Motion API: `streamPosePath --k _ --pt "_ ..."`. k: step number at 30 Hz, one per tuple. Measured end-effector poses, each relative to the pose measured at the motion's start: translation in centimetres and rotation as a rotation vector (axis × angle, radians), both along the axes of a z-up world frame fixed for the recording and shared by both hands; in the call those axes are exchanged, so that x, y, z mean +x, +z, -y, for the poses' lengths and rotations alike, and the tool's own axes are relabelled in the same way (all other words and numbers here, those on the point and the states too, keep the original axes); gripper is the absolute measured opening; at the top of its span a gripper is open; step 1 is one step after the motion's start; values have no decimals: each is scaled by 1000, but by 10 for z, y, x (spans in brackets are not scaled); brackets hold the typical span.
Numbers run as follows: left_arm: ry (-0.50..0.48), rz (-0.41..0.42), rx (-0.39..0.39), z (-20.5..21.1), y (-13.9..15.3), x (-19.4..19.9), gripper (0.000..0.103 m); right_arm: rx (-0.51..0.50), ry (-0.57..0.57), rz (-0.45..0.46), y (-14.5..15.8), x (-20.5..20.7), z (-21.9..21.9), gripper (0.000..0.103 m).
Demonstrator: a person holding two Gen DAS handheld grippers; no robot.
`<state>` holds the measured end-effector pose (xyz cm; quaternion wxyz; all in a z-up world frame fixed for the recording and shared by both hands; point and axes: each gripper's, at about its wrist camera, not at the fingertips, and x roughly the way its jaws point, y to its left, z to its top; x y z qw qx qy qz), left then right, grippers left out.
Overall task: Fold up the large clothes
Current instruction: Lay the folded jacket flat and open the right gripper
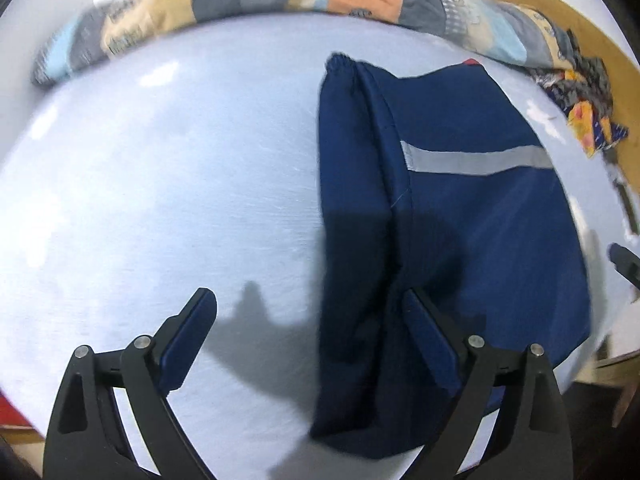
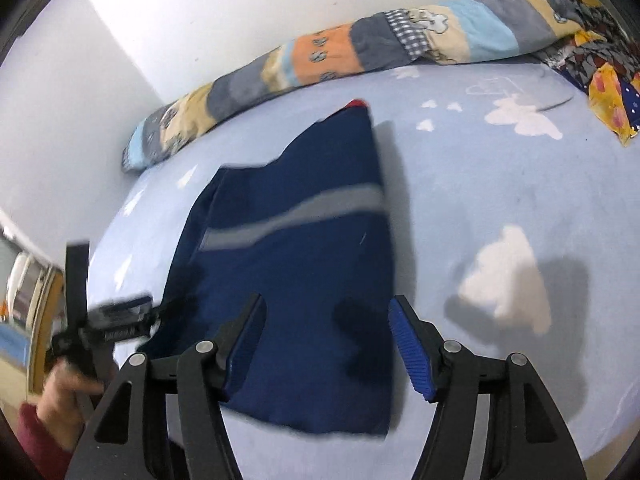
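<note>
Jaws of your left tool stand wide with nothing between the pads; one finger hangs over bare sheet, the other over the near edge of the navy garment. Your right tool is also spread and empty, poised above the garment's near end. That garment, with its grey reflective stripe, lies folded lengthwise on the pale blue bed, well short of the rolled patchwork quilt along the wall.

Risks, as I judge them: if you pinch only the top layer, the fold will peel open when you lift. If the two tools grip at uneven spots, the next fold will skew. Dragging could bunch the sheet underneath.

Some white lettering shows on the left tool's body in the right wrist view, too blurred to read. No brand or label is legible on the garment.
</note>
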<state>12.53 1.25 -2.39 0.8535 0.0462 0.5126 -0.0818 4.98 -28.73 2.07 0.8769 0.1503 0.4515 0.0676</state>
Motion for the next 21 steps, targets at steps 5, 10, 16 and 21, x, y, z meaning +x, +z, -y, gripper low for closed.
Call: streamPosePath --k 5,10,16,21 --pt "12 123 -74 -20 27 -37 93 -28 37 12 -2 -22 -17 45" --pt "-50 159 -123 6 29 -61 93 -67 48 -10 -10 -38 -32 19" --pt "-75 48 -24 29 -7 -57 93 -134 46 -90 -31 -30 -41 19" --pt "-18 -36 -80 24 -31 -47 94 -101 40 -144 -49 -22 -36 19"
